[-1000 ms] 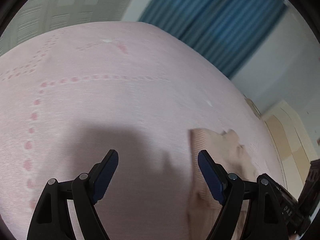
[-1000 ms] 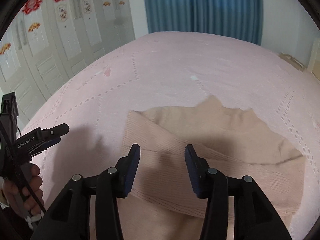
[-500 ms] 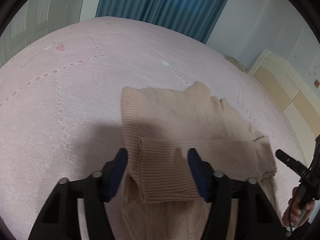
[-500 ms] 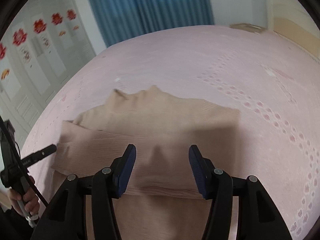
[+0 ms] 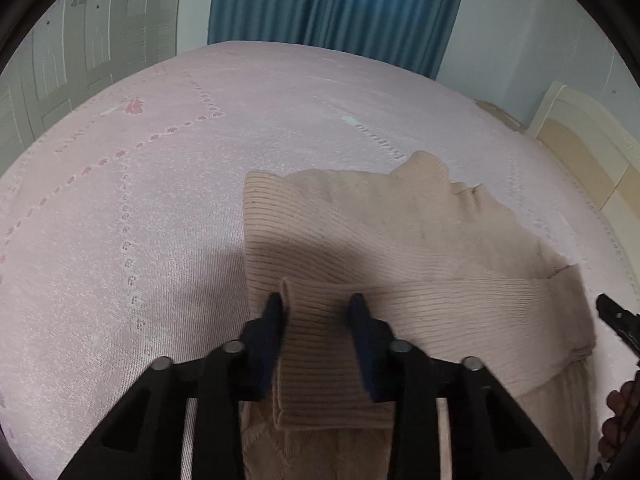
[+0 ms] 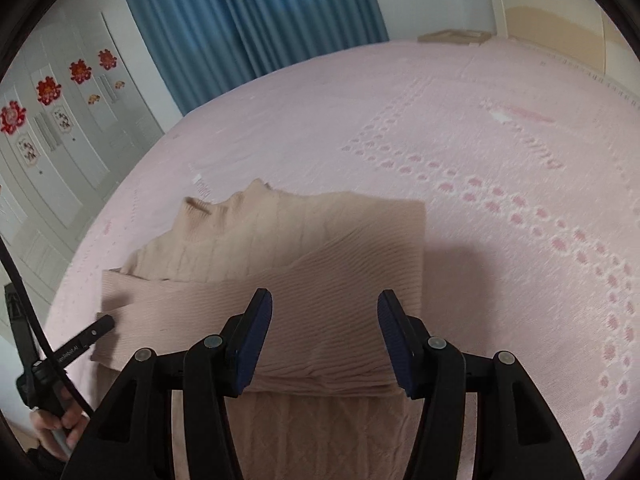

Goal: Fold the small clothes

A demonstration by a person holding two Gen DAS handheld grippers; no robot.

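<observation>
I see the bed (image 5: 160, 200), covered in a pink spread with punched dot rows, filling most of both views. Behind the bed hang blue curtains (image 5: 332, 4), with pale wardrobe doors (image 6: 48, 184) to one side carrying red flower decals (image 6: 48, 90). The beige ribbed sweater (image 5: 400, 240) lies flat on the bed, collar pointing toward the curtains, with one sleeve (image 5: 460, 308) folded across the body of the sweater. My left tool (image 5: 318, 312) sits at the cuff end of that sleeve, its jaws narrowed on either side of the cuff; whether they clamp the knit I cannot tell. My right tool (image 6: 325, 312) is above the sweater's folded side edge, jaws spread apart and holding nothing.
</observation>
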